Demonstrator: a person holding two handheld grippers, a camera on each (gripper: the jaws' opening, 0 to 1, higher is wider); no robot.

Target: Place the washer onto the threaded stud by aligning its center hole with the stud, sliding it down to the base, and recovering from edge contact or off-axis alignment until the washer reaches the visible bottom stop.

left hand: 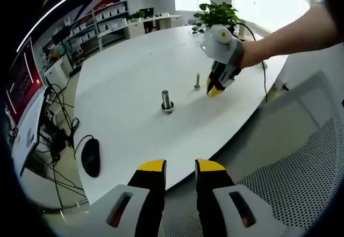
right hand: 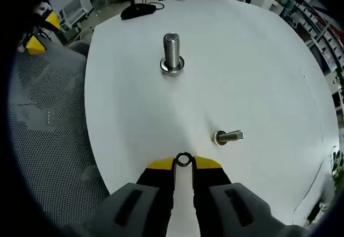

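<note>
Right gripper view showed us the right gripper (right hand: 183, 164) with its yellow-tipped jaws drawn nearly together, pinching a small metal washer (right hand: 183, 159) by its rim between the tips, the hole facing the camera. We take the large threaded stud (right hand: 172, 52) as our landmark: it stood upright on the white table (right hand: 258, 76), with a washer-like ring (right hand: 172, 65) around its base. The held washer hung well on the near side of that stud, above the table and apart from it. A smaller bolt (right hand: 229, 137) stood between the gripper and the large stud, off to the right of the line joining them. Beyond the large stud, near the far table edge, lay a black mouse (right hand: 137, 11).

From the left gripper view we saw the left gripper (left hand: 180, 166) with its jaws narrowly apart and nothing between them, held off the table edge, well short of the large stud (left hand: 166, 100). The right gripper (left hand: 216, 89), held by a person's hand (left hand: 252, 51), hovered beyond and to the right of that stud, just beside the smaller bolt (left hand: 197, 81). We could not make out the washer there. The mouse (left hand: 90, 157) lay left of the stud, near the table (left hand: 123, 76) edge. A potted plant (left hand: 217, 14) stood at the far edge.
</note>
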